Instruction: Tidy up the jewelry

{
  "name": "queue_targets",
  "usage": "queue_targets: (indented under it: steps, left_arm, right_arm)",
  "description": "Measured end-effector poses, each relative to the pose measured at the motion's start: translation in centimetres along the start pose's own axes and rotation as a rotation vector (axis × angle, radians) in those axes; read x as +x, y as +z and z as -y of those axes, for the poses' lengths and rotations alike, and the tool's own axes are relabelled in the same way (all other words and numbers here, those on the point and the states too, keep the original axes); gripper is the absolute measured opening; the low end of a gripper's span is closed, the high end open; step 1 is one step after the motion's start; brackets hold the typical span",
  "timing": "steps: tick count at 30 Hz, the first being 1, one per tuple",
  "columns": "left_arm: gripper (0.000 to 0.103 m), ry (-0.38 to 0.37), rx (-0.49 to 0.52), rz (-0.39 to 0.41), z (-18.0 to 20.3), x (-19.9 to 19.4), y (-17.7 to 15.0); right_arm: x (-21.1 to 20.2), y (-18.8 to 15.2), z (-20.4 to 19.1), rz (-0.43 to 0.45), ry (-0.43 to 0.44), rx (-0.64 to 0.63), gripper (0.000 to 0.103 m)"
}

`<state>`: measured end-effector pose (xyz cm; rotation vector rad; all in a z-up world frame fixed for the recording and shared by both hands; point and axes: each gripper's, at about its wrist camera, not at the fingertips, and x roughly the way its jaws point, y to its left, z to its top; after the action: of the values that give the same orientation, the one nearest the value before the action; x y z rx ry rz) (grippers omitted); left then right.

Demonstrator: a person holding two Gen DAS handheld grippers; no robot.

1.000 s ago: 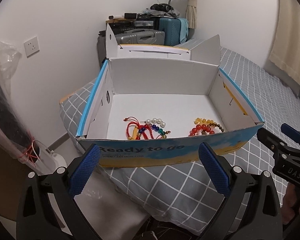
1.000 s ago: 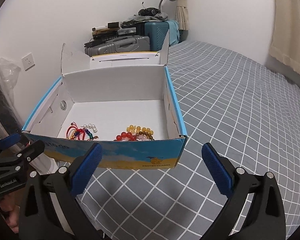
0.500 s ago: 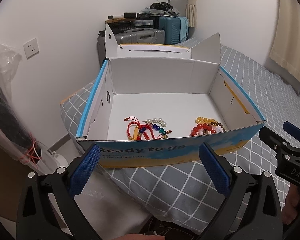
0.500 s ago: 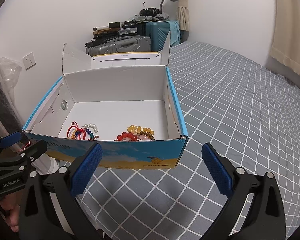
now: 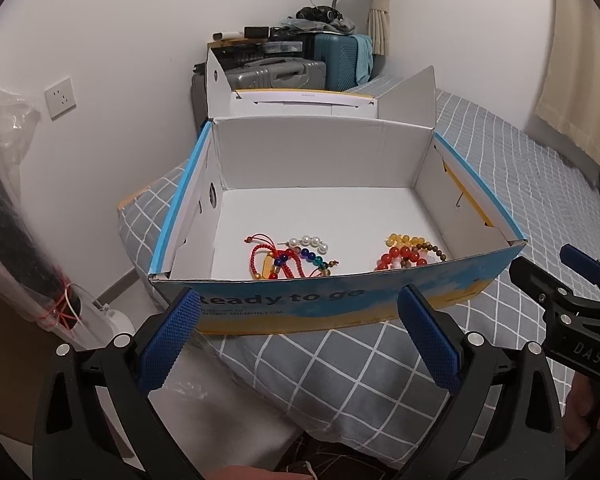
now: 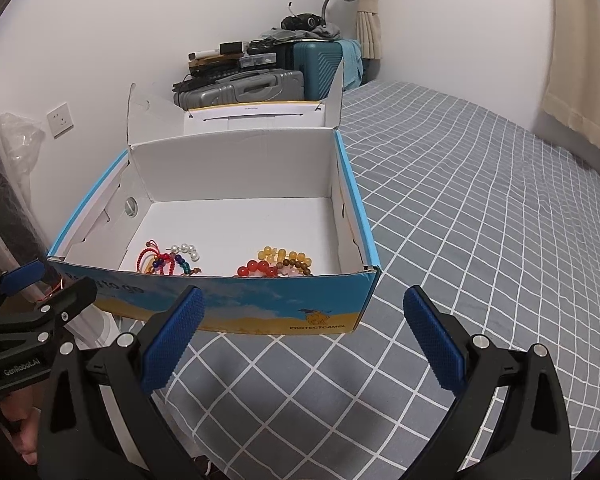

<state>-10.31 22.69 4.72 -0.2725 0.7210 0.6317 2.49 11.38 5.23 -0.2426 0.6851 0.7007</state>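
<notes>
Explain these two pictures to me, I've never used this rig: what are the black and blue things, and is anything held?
No robot here: a person holds a two-finger tool in each hand, with a camera looking along the fingers. One picture is from the left tongs, the other from the right tongs. Both are open and hold nothing. Ahead, an open cardboard box sits on the grey checked bed. Inside lie two heaps of beaded bracelets: a red-cord and pearl heap and an orange-yellow heap.

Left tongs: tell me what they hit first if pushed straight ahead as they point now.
Probably the box's printed front wall. The open left tongs point at it, with bed between. The beads lie behind that wall. Depth is hard to judge.
</notes>
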Motion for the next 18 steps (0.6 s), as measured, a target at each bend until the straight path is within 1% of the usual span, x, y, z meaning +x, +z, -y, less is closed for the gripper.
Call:
queue_targets:
  steps: [4, 18]
  left_arm:
    - [0.097, 0.011, -0.001, 0.005, -0.05, -0.05, 0.0]
    - [0.097, -0.002, -0.009, 0.005, -0.16, -0.05, 0.06]
  right_arm:
    - [-0.11, -0.18, -0.07, -0.001, 0.0, 0.0, 0.096]
    - [-0.16, -0.39, 0.05, -0.005, -0.002, 0.0, 0.096]
